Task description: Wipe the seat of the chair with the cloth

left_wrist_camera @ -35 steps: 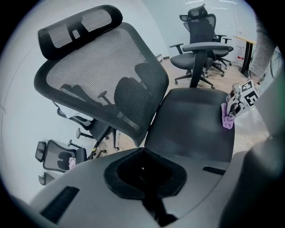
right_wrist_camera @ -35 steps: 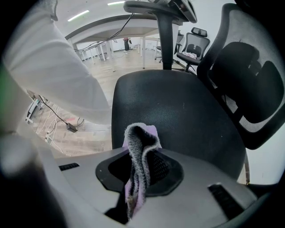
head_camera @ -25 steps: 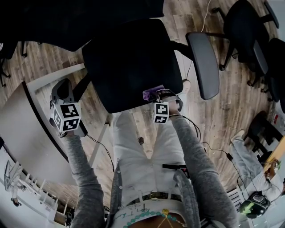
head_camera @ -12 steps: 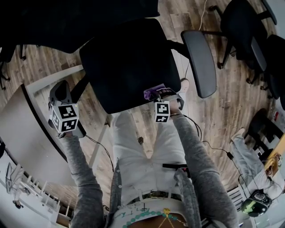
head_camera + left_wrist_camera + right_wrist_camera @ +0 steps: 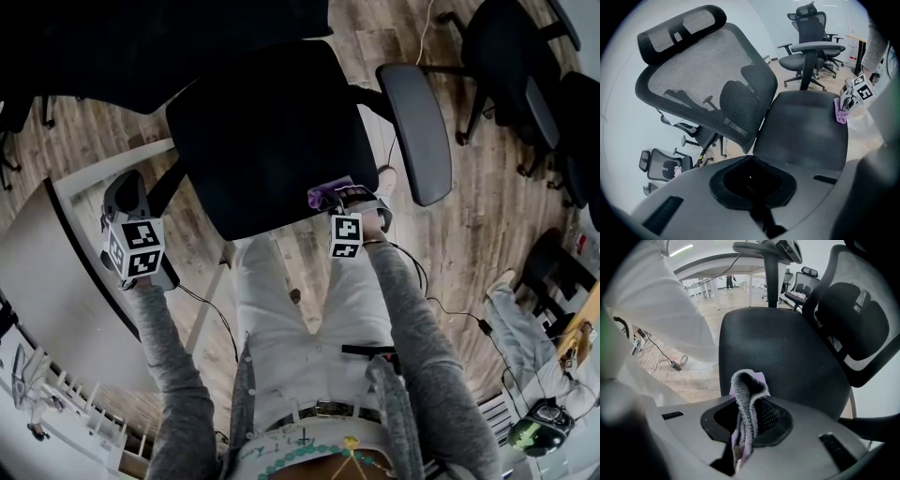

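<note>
Cloth [image 5: 747,394], ribbed grey-purple knit, pinched folded in right tool [image 5: 740,444].

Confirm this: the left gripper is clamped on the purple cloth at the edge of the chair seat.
Wrong gripper. The right gripper is clamped on the purple cloth at the edge of the chair seat; the right gripper view shows the cloth pinched between its jaws. The left gripper holds nothing.

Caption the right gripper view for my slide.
Right gripper clamps a folded purple-grey cloth at the near edge of the chair seat.
</note>
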